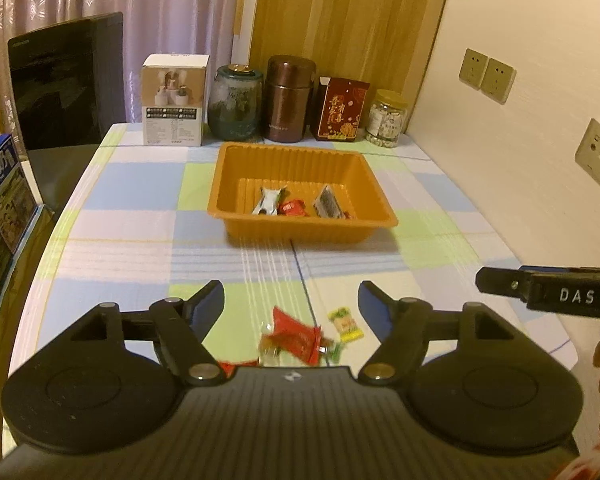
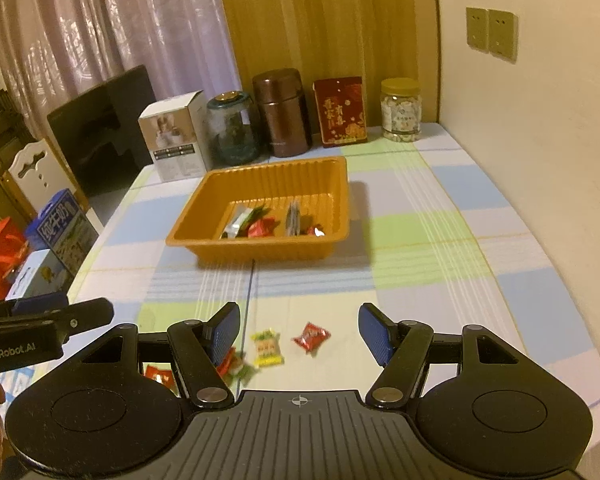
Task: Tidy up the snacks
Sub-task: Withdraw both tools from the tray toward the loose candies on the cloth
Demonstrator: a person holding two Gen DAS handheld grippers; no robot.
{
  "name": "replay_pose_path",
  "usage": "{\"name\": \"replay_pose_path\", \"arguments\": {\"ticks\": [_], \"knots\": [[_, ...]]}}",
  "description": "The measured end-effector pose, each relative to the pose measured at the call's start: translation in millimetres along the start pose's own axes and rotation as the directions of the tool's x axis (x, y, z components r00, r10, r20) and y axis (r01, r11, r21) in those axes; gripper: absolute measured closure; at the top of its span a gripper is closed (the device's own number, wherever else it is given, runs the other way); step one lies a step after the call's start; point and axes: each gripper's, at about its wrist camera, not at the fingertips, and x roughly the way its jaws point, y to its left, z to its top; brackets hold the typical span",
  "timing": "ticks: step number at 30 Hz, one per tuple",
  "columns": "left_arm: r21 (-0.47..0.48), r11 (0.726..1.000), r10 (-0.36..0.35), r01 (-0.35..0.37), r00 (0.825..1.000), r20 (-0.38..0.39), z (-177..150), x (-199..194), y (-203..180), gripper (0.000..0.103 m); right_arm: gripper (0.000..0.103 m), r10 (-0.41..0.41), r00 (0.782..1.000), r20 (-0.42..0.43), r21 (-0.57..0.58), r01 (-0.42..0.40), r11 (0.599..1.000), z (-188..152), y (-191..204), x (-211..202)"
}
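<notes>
An orange tray (image 1: 300, 228) (image 2: 260, 246) stands mid-table with several wrapped snacks inside: a white packet (image 1: 267, 200), a red one (image 1: 294, 208) and a grey one (image 1: 328, 202). Loose snacks lie on the tablecloth near me: a red packet (image 1: 296, 338), a yellow-green candy (image 1: 346, 324) (image 2: 266, 347) and a red candy (image 2: 311, 337). My left gripper (image 1: 292, 304) is open and empty above the red packet. My right gripper (image 2: 300, 330) is open and empty, the yellow-green and red candies between its fingers. More wrappers (image 2: 158, 374) lie partly hidden behind its left finger.
A white box (image 1: 176, 100), glass jar (image 1: 234, 102), brown flask (image 1: 288, 98), red box (image 1: 342, 110) and small jar (image 1: 386, 124) line the table's back edge. A wall runs along the right. A milk carton (image 1: 4, 188) and black monitor (image 1: 66, 80) stand left.
</notes>
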Motion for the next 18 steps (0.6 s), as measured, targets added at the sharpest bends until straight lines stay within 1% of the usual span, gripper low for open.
{"name": "replay_pose_path", "arguments": {"ticks": [10,18], "knots": [[-0.007,1.000,0.017,-0.017,1.000,-0.004,-23.9,-24.1,5.7,0.031,0.037,-0.019,1.000,0.007,0.013,0.019,1.000,-21.1,-9.1,-25.2],[-0.009,0.999,0.043,-0.043,0.999,-0.022,-44.5,-32.6,16.4,0.031,0.037,-0.020,1.000,0.002,0.036,0.020,0.999,-32.6,-14.7,-32.4]]}}
